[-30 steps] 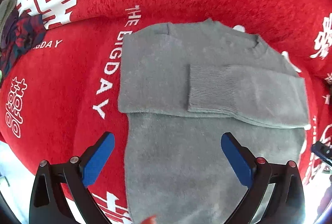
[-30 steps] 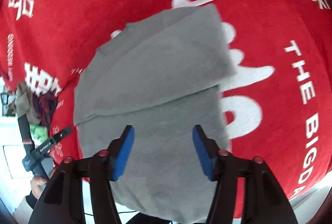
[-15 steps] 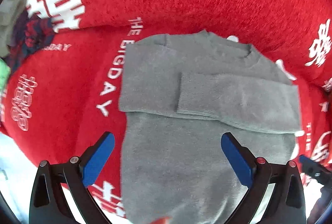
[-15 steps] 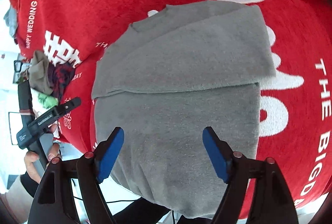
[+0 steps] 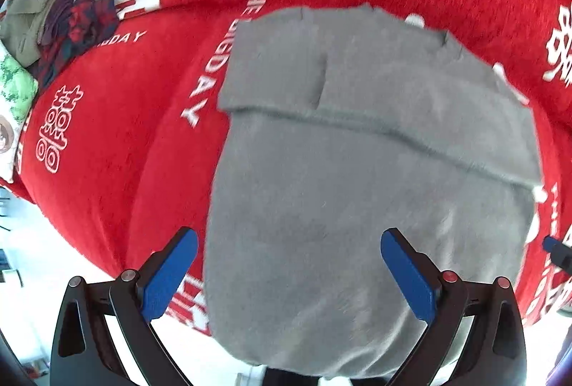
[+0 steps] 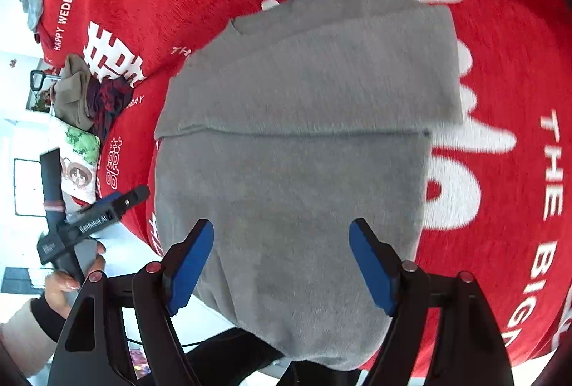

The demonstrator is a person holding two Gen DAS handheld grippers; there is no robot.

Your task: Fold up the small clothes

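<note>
1. Left gripper (image 5: 289, 262): jaws spread wide, holding nothing, over the grey sweater's (image 5: 357, 193) lower half.
2. Right gripper (image 6: 281, 259): jaws have just been opening, now wide and empty above the sweater.
3. The sweater lies flat on the red printed blanket (image 5: 107, 150), sleeves folded across its chest.
4. A heap of clothes (image 5: 60, 28) sits far left.

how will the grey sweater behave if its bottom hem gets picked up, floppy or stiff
Probably floppy: the grey sweater already lies with its sleeves folded flat over the chest, and its hem droops over the red cloth's edge. Its fuzzy knit looks grippy, so it will likely drag rather than slide. It seems light but bulky.
</note>
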